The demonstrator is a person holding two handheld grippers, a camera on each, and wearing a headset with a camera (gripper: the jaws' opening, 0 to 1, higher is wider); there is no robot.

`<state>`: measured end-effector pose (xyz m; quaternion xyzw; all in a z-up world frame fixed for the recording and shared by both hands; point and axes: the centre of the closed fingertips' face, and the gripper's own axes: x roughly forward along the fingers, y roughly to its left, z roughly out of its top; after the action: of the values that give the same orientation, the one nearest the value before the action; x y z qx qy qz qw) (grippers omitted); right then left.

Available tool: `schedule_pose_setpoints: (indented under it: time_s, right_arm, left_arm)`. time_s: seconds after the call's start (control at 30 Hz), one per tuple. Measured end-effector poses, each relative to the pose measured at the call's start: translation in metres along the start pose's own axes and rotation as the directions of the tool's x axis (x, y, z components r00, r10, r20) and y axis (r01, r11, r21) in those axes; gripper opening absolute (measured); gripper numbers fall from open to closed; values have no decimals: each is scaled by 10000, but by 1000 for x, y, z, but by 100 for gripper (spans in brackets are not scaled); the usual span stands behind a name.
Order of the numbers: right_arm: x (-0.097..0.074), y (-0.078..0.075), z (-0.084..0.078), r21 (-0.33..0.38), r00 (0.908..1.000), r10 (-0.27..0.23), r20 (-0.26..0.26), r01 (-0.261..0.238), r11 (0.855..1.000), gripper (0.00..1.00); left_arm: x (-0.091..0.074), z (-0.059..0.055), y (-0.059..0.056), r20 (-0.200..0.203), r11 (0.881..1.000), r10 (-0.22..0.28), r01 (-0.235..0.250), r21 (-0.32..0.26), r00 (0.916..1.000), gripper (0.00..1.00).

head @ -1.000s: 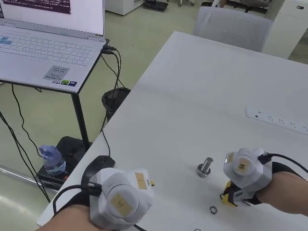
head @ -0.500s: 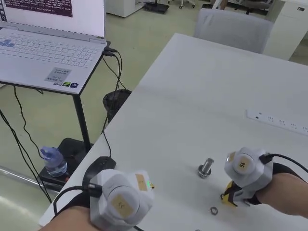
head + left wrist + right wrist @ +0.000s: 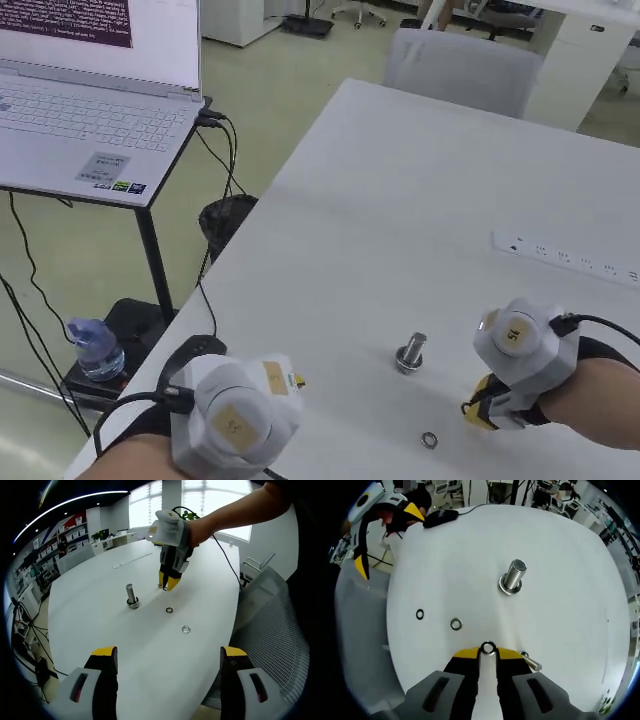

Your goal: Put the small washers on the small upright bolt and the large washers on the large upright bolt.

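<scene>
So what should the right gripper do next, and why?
Probably carry the right gripper, shut on a washer, to the large upright bolt standing just ahead and lower it on, if the size matches; I cannot tell.

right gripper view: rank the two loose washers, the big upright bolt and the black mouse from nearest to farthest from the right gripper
1. Silver washer, just ahead-left of the right gripper, which is shut on a held washer.
2. Large bolt, ahead-right, and darker washer, farther left: too close to call.
3. Black mouse, top of view, by the table edge.
</scene>
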<state>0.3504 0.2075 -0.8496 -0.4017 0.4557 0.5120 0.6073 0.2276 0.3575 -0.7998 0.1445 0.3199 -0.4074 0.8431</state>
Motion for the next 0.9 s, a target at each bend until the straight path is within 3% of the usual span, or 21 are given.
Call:
schedule_pose_setpoints:
  time_s: [0.3,0.43,0.9]
  right_arm:
    - [-25,-8,-33,640,9996,-241,-114,248,9976,13]
    - [-30,-16,-39,812,9993,-357,-139,367,9960,13]
    - [-39,-37,-24,885,9984,-563,-34,564,9945,13]
  left_arm:
    - [5,2,-4,31,9999,-165,165,-30,9999,93]
    - [6,4,-3,65,9998,-174,174,-12,9998,95]
    - [8,2,-2,9,9997,-214,214,-65,9998,99]
